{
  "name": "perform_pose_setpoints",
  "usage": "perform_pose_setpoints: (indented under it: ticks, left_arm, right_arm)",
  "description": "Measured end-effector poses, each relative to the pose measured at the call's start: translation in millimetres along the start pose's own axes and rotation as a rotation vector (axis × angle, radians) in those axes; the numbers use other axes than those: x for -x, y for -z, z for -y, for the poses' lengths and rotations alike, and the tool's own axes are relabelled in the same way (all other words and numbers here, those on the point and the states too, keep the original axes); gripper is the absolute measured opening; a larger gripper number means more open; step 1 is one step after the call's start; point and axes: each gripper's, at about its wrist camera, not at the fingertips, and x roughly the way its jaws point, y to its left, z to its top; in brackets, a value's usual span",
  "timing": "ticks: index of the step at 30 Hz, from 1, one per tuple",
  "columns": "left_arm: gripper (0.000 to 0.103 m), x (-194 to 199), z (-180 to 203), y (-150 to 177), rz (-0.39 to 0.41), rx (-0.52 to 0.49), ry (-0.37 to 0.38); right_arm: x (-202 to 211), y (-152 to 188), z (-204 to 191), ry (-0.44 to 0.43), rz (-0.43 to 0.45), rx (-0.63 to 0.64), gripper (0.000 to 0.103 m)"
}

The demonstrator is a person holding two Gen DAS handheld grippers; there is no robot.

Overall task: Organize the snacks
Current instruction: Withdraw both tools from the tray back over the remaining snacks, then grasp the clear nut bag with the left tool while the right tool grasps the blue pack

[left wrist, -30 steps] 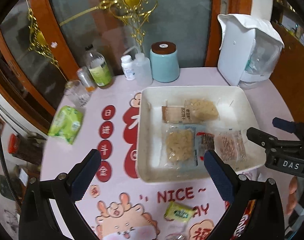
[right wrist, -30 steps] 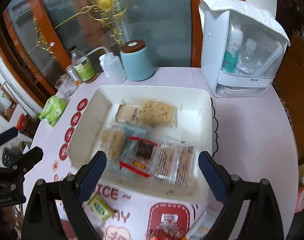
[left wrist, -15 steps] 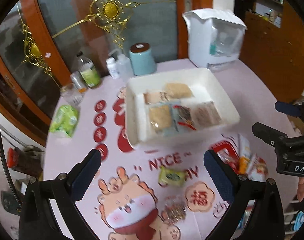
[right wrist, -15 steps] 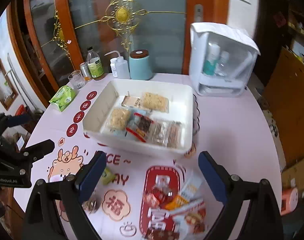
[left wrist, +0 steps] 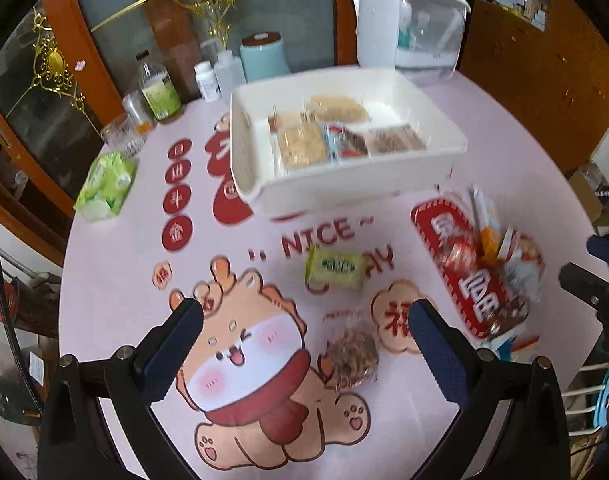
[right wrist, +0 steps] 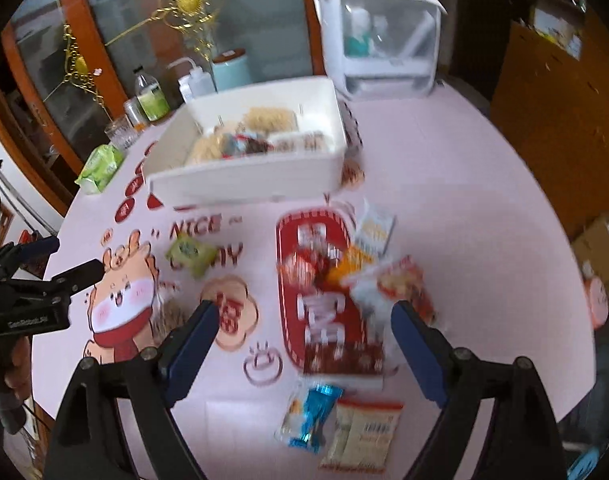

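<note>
At twelve o'clock from your left gripper [left wrist: 304, 328], white tray [left wrist: 344, 188] holds packets. Its jaws stand apart, empty; green packet [left wrist: 336, 268] beyond them. Your right gripper [right wrist: 304, 320] is closing over the loose snack pile [right wrist: 356, 276], nothing clamped.

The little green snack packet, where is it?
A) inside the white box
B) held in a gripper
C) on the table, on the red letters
C: the green snack packet lies on the table over the red lettering, in front of the white box, with no gripper touching it.
</note>
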Motion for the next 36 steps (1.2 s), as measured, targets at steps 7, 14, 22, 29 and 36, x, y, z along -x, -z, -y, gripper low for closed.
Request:
perform_pose_setpoints:
  ticks: [7,14,22,29,36]
  left_arm:
    - [0.102,-51,9,49,-0.129,0.037,0.042]
    - [0.102,-83,8,77,-0.220,0.097,0.066]
    - [0.102,-108,11,80,-0.285,0.154,0.091]
    - [0.102,-124,16,76,-0.307,0.179,0.086]
    - [0.096,-138,16,69,-0.323,0.209,0.070]
  right_arm:
    - [-29,59,2,-0.016,-0.121,-0.093,0.082]
    - [-48,96,10,-0.027,-0.205,-0.166,0.081]
    - [-69,110,13,-0.030,-0.248,-0.201,0.071]
    - [-82,103,-4,-0.030,-0.264,-0.124,0.051]
    - [-91,104,-19,0.021,-0.263,-0.040,0.051]
